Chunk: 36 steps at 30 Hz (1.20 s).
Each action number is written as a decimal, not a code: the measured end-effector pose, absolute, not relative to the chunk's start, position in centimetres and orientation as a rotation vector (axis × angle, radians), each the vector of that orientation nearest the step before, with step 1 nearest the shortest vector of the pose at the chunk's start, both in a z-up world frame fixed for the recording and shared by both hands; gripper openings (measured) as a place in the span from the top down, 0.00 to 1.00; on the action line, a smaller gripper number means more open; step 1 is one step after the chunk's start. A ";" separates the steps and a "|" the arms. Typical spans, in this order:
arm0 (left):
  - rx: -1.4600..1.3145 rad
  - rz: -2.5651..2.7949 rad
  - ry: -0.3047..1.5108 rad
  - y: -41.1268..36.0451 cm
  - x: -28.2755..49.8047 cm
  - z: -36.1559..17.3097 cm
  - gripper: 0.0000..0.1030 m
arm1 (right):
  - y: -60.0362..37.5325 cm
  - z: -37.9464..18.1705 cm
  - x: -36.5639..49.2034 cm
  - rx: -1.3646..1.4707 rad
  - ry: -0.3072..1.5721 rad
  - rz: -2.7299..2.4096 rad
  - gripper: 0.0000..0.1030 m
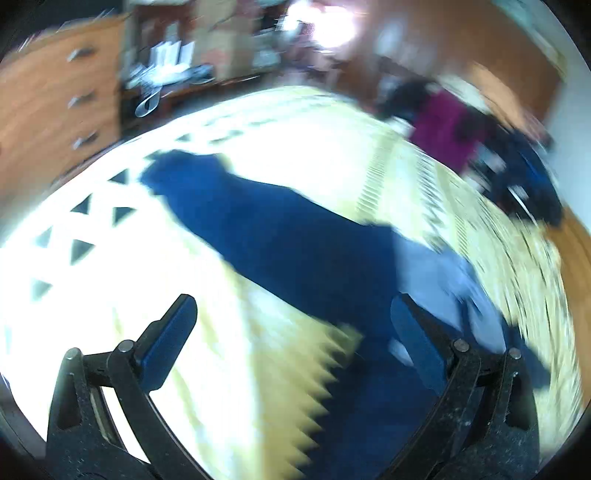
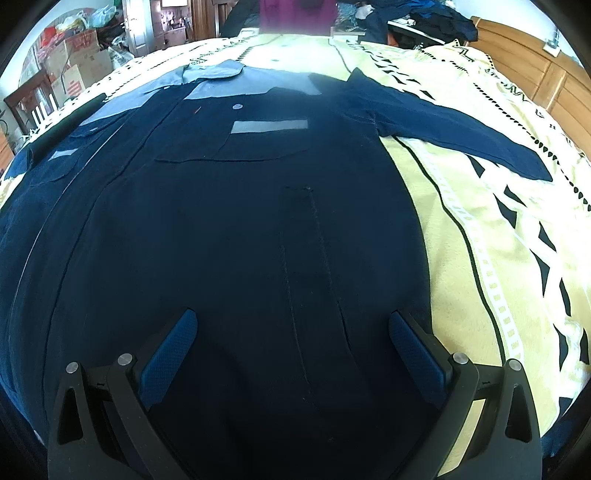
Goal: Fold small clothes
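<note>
A dark navy shirt (image 2: 240, 229) with light blue collar and pocket trim lies flat, front up, on a cream patterned bedspread (image 2: 480, 206). Its one sleeve (image 2: 450, 125) stretches out to the right. My right gripper (image 2: 291, 332) is open and empty, hovering over the shirt's lower body. In the blurred left wrist view a navy sleeve (image 1: 280, 229) runs diagonally across the bedspread (image 1: 303, 147) toward the light blue collar part (image 1: 436, 280). My left gripper (image 1: 295, 325) is open and empty, with its right finger over the shirt near the collar.
A pile of dark and magenta clothes (image 2: 369, 14) lies at the bed's far end, also in the left wrist view (image 1: 461, 136). A wooden headboard (image 2: 535, 59) stands at the right. Boxes and bags (image 2: 77, 55) stand at the left. A wooden drawer cabinet (image 1: 48, 122) is beside the bed.
</note>
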<state>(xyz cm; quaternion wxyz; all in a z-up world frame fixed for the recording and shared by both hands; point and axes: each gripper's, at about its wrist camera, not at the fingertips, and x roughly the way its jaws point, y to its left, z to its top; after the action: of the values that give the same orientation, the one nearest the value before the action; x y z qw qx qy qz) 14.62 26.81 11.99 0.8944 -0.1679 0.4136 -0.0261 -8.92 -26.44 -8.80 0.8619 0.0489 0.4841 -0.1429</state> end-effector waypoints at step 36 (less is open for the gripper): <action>-0.267 -0.519 0.591 13.4 20.1 21.8 0.97 | -27.8 -4.0 -8.9 0.099 1.032 -0.306 0.35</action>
<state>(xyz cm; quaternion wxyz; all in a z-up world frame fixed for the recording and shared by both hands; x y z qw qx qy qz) 20.11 13.36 21.77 0.9150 -0.1297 0.2873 -0.2520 -8.92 -27.76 -4.04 0.8575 0.0471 0.4912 -0.1458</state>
